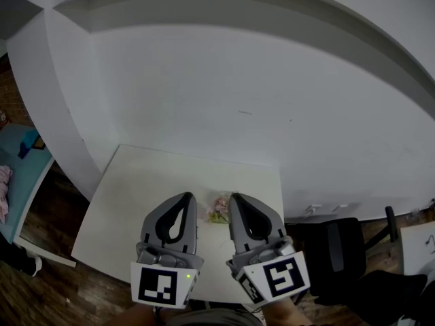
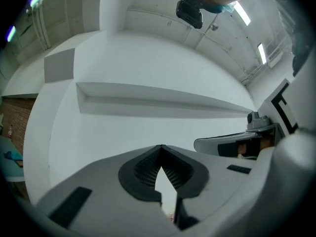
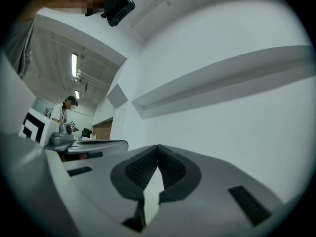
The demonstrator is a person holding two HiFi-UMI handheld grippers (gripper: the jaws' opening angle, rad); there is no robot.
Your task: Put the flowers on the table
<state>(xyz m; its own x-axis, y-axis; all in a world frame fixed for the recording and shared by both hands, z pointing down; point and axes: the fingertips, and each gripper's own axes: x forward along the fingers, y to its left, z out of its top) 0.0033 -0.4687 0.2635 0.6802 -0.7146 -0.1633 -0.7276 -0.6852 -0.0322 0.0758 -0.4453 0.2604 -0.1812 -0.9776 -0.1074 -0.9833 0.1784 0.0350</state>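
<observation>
Pink flowers (image 1: 219, 210) lay on the white desk (image 1: 129, 202), showing between the left claw (image 1: 186, 197) and right claw (image 1: 235, 197), both pinched fully together, holding nothing.

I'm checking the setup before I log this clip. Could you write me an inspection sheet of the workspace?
Surface: white table, bare apart from the flowers.
Job's things: small pink flowers lie on the table between the tips of the two grippers, held by neither.
Clutter: nothing seen.
Grippers: left gripper shut, nothing between its jaws; right gripper shut, nothing between its jaws; they are side by side over the near part of the table.
Cables: nothing seen.
Surroundings: white wall behind the table; black chair to its right; wooden floor; blue-topped table at the far left.
</observation>
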